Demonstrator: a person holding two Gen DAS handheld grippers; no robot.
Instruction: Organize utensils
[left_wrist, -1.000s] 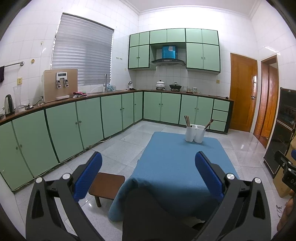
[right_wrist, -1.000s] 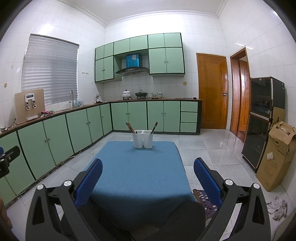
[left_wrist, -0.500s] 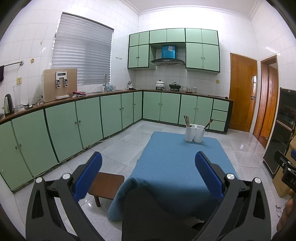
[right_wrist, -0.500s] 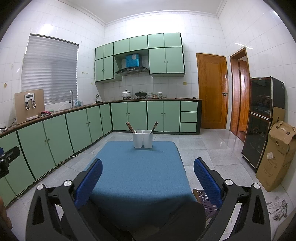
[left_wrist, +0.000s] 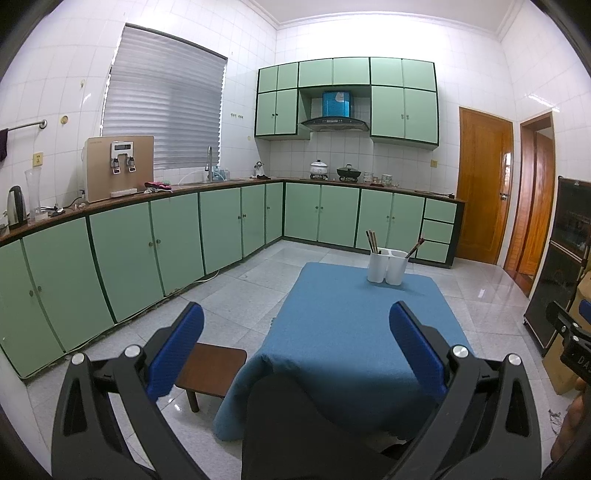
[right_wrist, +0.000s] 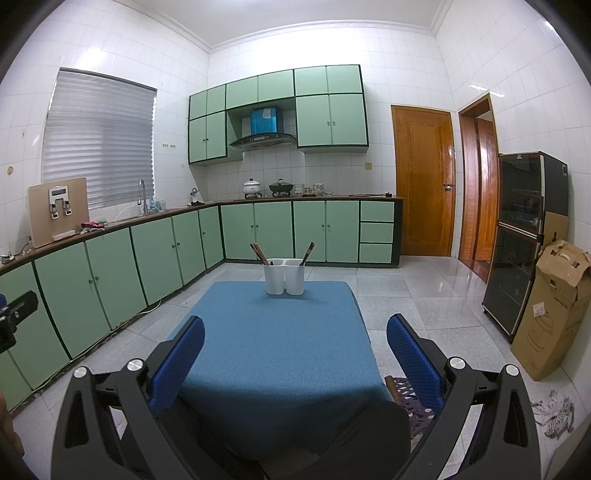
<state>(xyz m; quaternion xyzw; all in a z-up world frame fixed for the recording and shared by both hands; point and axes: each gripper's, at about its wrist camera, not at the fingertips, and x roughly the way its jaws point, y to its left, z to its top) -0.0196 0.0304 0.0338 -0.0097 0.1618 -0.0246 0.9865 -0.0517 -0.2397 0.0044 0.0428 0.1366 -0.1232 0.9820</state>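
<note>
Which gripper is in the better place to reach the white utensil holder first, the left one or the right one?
Probably the right gripper: the white utensil holder stands almost centred between its open fingers. From the left gripper, also open and empty, the holder sits off to the right, beyond the blue tablecloth.

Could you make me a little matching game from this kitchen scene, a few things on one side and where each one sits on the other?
Things:
1. white utensil holder
2. small wooden stool
3. cardboard box
4. white pot

Places:
A. on the floor by the dark cabinet
B. on the far counter under the hood
C. on the blue tablecloth's far end
D. on the floor left of the table

Pairs: 1-C, 2-D, 3-A, 4-B
</note>
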